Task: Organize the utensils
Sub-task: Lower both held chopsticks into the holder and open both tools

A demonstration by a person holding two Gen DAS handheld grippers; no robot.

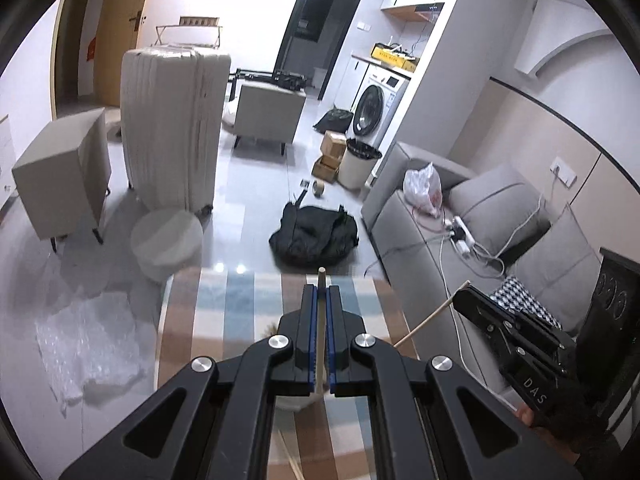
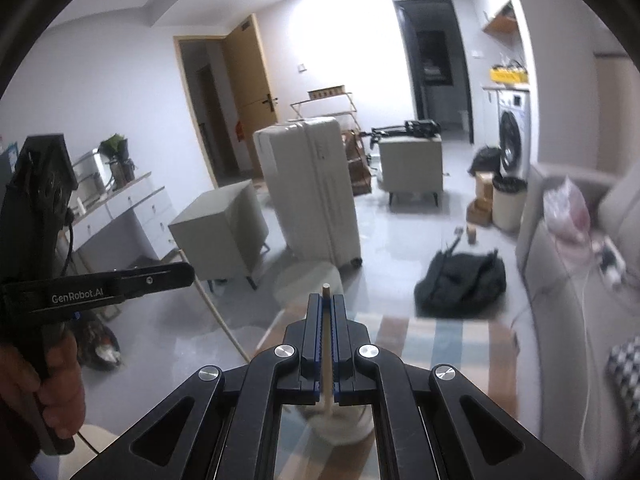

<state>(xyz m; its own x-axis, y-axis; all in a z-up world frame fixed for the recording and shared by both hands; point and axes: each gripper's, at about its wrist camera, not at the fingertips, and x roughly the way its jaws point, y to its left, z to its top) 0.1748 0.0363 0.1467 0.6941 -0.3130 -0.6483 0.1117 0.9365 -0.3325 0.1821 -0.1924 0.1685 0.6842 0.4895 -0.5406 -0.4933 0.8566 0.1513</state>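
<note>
Chopsticks were in hand: our left gripper (image 1: pixel 321 312) pinched one wooden chopstick (image 1: pixel 320 320), our right gripper (image 2: pixel 327 320) another chopstick (image 2: pixel 327 344), both raised over the white cup (image 2: pixel 344 424) on the striped tablecloth (image 1: pixel 224 312). Next, we judged, came lowering them in.

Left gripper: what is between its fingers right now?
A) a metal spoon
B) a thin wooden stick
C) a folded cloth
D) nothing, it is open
B: in the left wrist view the left gripper has its blue-lined fingers closed on a thin wooden stick whose tip pokes out past the fingertips, above the striped tablecloth.
</note>
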